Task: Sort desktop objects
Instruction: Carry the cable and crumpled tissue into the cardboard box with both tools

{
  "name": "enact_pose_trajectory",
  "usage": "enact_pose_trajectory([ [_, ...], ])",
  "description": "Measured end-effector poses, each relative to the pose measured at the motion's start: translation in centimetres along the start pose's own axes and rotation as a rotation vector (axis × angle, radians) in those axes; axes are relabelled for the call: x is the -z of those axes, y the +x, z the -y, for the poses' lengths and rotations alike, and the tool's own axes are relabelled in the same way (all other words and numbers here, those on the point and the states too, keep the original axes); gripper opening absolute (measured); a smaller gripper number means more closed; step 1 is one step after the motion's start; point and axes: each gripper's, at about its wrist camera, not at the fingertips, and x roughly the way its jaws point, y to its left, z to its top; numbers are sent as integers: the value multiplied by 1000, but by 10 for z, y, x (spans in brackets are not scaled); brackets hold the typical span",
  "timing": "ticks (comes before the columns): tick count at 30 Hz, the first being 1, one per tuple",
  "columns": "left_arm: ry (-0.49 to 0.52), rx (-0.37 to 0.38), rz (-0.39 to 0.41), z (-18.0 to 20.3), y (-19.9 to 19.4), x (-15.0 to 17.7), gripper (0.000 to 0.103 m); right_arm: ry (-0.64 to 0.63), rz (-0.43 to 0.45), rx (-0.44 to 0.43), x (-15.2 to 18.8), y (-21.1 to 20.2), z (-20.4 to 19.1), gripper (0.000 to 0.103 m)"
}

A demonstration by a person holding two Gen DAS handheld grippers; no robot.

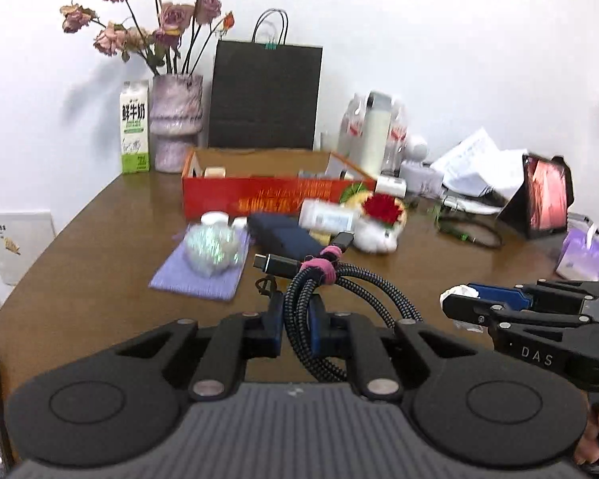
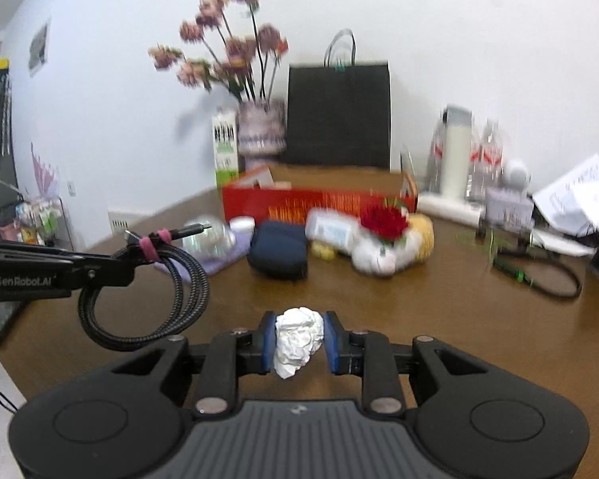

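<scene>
My left gripper (image 1: pixel 297 319) is shut on a coiled black braided cable (image 1: pixel 331 291) bound with a pink strap, lifted above the brown table (image 1: pixel 100 279). From the right wrist view the same cable (image 2: pixel 159 279) hangs from the left gripper (image 2: pixel 127 263) at the left. My right gripper (image 2: pixel 299 339) is shut on a crumpled white paper ball (image 2: pixel 298 339), also off the table. In the left wrist view that gripper (image 1: pixel 455 303) enters from the right with the paper ball (image 1: pixel 457 293) at its tip.
A red cardboard box (image 1: pixel 259 195) stands mid-table, behind a navy pouch (image 1: pixel 287 237), a white bottle (image 1: pixel 327 215), a plush toy with a red flower (image 1: pixel 379 219) and an iridescent ball (image 1: pixel 213 251) on a purple cloth. Vase, milk carton, black bag, bottles, papers and tablet (image 1: pixel 547 195) line the back.
</scene>
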Motion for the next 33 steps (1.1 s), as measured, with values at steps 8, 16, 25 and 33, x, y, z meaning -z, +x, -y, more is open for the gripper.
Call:
enact_pose_trajectory([
  [8,-28,-5,41,-21,47,-80,12,34,32,-46,-73,43,31,23],
  [16,-20,-42,-34,-50,178,-199,13,6,36,-38,-190,156,76,23],
  [25,60,-22,-278,-66,374,-249,13,71,-236,-38,-266,363,128,23],
  [33,109,-76,-443,-81,471,-230,14,120,-481,-16,-238,495,144,23],
])
